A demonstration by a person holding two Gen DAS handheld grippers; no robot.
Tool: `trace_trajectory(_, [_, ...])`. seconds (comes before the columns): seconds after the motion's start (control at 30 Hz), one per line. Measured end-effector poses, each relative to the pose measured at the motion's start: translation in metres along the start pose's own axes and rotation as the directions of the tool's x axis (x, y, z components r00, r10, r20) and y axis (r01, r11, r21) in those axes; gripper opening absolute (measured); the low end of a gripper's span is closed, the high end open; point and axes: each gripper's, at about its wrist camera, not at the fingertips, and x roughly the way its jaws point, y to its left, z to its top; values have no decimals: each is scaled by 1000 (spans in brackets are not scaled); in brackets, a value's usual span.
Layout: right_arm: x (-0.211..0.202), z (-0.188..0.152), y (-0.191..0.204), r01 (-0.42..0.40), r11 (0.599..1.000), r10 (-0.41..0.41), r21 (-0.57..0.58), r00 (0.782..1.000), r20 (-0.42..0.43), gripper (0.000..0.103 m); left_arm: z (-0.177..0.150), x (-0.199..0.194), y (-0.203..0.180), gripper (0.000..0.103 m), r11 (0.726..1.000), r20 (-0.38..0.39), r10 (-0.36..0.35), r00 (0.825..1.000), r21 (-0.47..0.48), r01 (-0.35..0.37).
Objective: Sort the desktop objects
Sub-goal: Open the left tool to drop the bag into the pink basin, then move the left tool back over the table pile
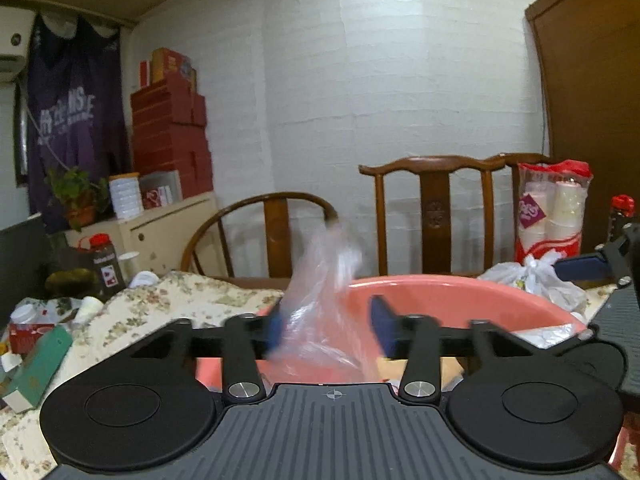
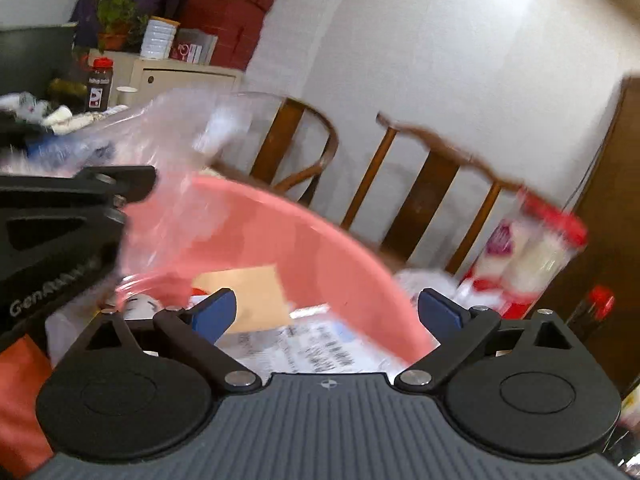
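Note:
A clear plastic bag [image 1: 324,300] hangs blurred between my left gripper's [image 1: 329,330] blue pads, over the near edge of a pink basin [image 1: 460,300]. The jaws stand apart and do not press the film, so the left gripper is open. In the right wrist view the bag [image 2: 172,152] billows at the upper left beside the left gripper's body [image 2: 60,220]. My right gripper [image 2: 327,314] is wide open above the basin [image 2: 320,240], with nothing between its fingers. Inside the basin lie a brown card [image 2: 248,284] and a printed sheet [image 2: 320,348].
Two wooden chairs [image 1: 432,208] stand behind the table. A pack of paper cups [image 1: 552,212] and a knotted white bag [image 1: 536,280] sit at the right. A dark bottle [image 1: 106,264], a green box [image 1: 40,368] and small clutter lie on the floral cloth [image 1: 160,304] at the left.

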Motion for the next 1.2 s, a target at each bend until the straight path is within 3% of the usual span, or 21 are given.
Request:
trace_trajectory(0.2, [-12, 1, -3, -14, 999, 14, 33, 1000, 12, 102, 5, -11, 1, 79, 1000, 42, 23, 999, -16, -22])
trace_trajectory(0.3, [-17, -3, -11, 51, 997, -55, 57, 997, 60, 103, 8, -18, -5, 79, 1000, 65, 16, 998, -4, -16])
trace_trajectory(0.4, [-24, -11, -10, 133, 991, -132, 5, 986, 103, 103, 11, -22, -11, 79, 1000, 69, 4, 998, -8, -3])
trace_trajectory(0.83, [-63, -20, -45, 188, 971, -208, 146, 969, 132, 103, 20, -57, -41, 82, 998, 120, -65, 991, -10, 67])
trace_trajectory(1.07, [-87, -60, -79, 310, 907, -346, 284, 934, 84, 103, 15, -78, -89, 85, 984, 138, -178, 974, -6, 181])
trace_trajectory(1.2, [-104, -97, -109, 403, 846, -438, 348, 899, 23, 103, 7, -86, -127, 86, 966, 129, -257, 958, 25, 256])
